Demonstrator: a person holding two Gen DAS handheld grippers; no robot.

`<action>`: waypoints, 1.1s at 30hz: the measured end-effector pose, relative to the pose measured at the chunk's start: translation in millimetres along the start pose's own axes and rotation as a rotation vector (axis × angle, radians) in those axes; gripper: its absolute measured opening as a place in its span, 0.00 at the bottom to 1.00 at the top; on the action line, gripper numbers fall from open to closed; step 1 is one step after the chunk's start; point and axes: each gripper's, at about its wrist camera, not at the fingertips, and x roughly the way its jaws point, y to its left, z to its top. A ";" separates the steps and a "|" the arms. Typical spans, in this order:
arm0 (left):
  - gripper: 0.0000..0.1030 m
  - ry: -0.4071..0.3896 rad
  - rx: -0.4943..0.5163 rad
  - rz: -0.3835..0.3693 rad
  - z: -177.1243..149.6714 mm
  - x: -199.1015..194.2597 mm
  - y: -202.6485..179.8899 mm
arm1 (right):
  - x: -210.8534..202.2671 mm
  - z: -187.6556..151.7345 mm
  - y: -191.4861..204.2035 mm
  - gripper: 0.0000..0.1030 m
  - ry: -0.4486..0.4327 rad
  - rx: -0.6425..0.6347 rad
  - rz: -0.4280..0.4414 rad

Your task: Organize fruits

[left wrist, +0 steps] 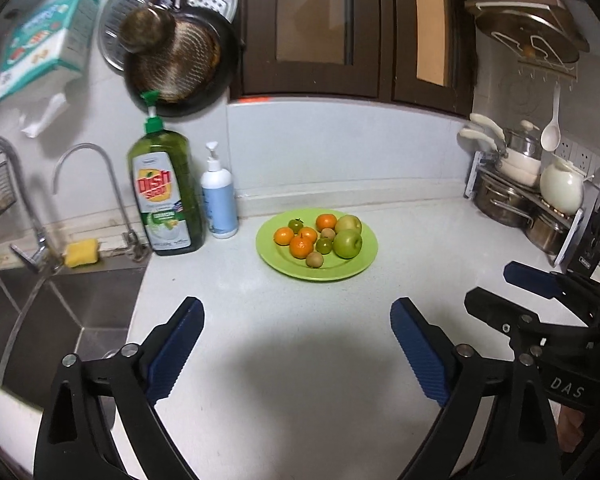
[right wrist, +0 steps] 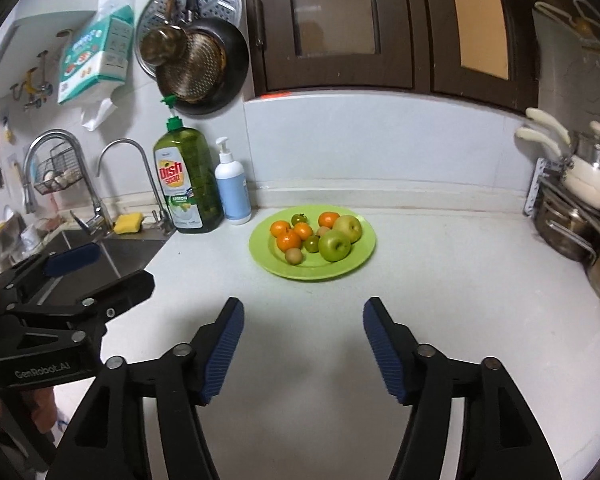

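A green plate [left wrist: 358, 270] [right wrist: 360, 262] sits on the white counter near the back wall. It holds two green apples [left wrist: 347, 243] [right wrist: 334, 245], several orange mandarins [left wrist: 301, 247] [right wrist: 288, 240], two small green tomatoes [left wrist: 323, 245] [right wrist: 311, 244] and two small brown fruits [left wrist: 314, 259] [right wrist: 293, 256]. My left gripper [left wrist: 298, 312] is open and empty, well short of the plate. My right gripper [right wrist: 304, 312] is open and empty too, also short of the plate. The right gripper also shows at the right of the left wrist view [left wrist: 500, 284], and the left gripper at the left of the right wrist view [right wrist: 112, 268].
A green dish soap bottle [left wrist: 166, 192] [right wrist: 190, 184] and a white pump bottle [left wrist: 219, 196] [right wrist: 232, 186] stand left of the plate. The sink [left wrist: 48, 312] [right wrist: 100, 252] with taps and a yellow sponge [left wrist: 82, 253] lies further left. A pot rack [left wrist: 532, 196] [right wrist: 576, 212] is at the right.
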 end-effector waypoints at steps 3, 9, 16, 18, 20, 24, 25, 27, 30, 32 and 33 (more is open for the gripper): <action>0.99 -0.008 -0.010 0.007 -8.1 -18.5 -7.2 | -21.2 -8.8 0.3 0.67 -0.014 -0.011 0.004; 1.00 -0.043 -0.023 0.024 -25.7 -55.7 -18.2 | -56.7 -28.2 1.4 0.74 -0.035 0.009 0.012; 1.00 -0.040 -0.022 0.060 -47.6 -86.3 -29.4 | -90.0 -47.4 -0.4 0.81 -0.051 0.028 -0.005; 1.00 -0.043 -0.015 0.076 -52.9 -94.0 -31.9 | -97.1 -51.9 -1.1 0.81 -0.053 0.027 -0.007; 1.00 -0.051 -0.016 0.084 -57.7 -101.4 -32.8 | -102.8 -55.8 -1.6 0.81 -0.053 0.027 -0.007; 1.00 -0.059 -0.016 0.092 -63.5 -111.0 -35.7 | -112.2 -62.6 -0.5 0.81 -0.058 0.017 -0.014; 1.00 -0.060 -0.016 0.091 -65.0 -113.1 -36.5 | -113.7 -63.7 -0.6 0.81 -0.057 0.015 -0.014; 1.00 -0.059 -0.021 0.085 -67.6 -116.8 -37.5 | -117.0 -65.7 -1.0 0.81 -0.058 0.016 -0.009; 1.00 -0.055 -0.029 0.079 -70.2 -120.5 -38.5 | -121.0 -68.3 -1.6 0.81 -0.061 0.020 -0.006; 1.00 -0.054 -0.037 0.071 -70.7 -122.1 -39.1 | -123.8 -69.7 -1.8 0.81 -0.064 0.022 -0.005; 1.00 -0.054 -0.037 0.071 -71.0 -122.7 -39.9 | -124.9 -70.6 -1.8 0.81 -0.065 0.022 -0.005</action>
